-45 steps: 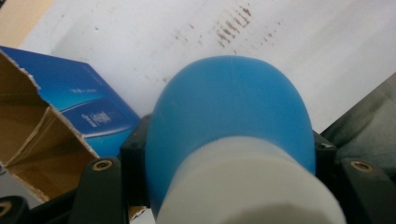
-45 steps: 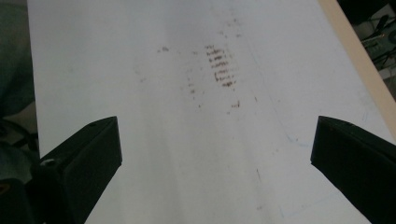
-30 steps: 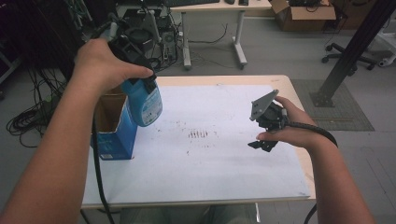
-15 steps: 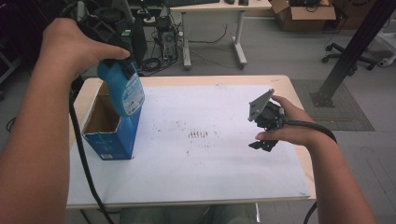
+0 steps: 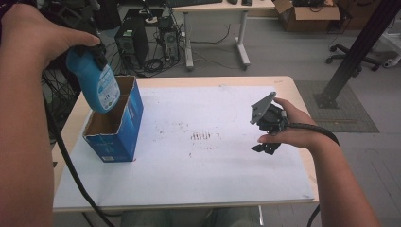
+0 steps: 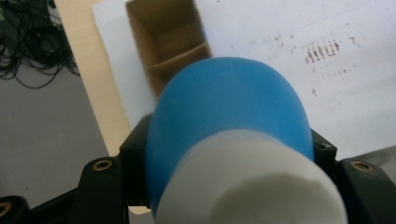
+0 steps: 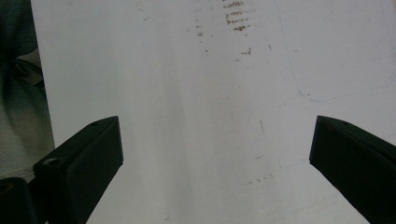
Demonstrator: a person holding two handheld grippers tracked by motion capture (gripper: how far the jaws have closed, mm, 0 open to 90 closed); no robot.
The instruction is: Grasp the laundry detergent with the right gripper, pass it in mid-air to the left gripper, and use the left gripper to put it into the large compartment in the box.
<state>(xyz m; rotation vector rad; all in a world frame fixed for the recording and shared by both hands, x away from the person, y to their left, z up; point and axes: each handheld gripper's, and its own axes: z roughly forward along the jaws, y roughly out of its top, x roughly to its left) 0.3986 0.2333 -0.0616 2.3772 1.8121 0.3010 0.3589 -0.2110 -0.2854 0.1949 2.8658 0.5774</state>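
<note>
Blue bottle (image 5: 97, 82) is clamped in the left gripper (image 6: 224, 158), suspended tilted above the open blue carton (image 5: 113, 125) at the bench's (image 5: 288, 189) left side. Right gripper (image 5: 265, 137) rests on the white sheet (image 5: 208, 165), jaws spread wide apart, holding nothing

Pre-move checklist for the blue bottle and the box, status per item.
1. Grip: left gripper is shut on the blue bottle, jaws on both sides just below the white cap. Ok.
2. Bottle clear of the blue box: it hangs above the open top, tilted; whether its lower end is past the rim, cannot tell.
3. Box stable: upright on the white sheet, near the table's left edge. Ok.
4. Box interior: a cardboard divider crosses it, otherwise looks free. Ok.
5. Right gripper: open, nothing between the jaws, resting on the sheet away from the box. Ok.
</note>
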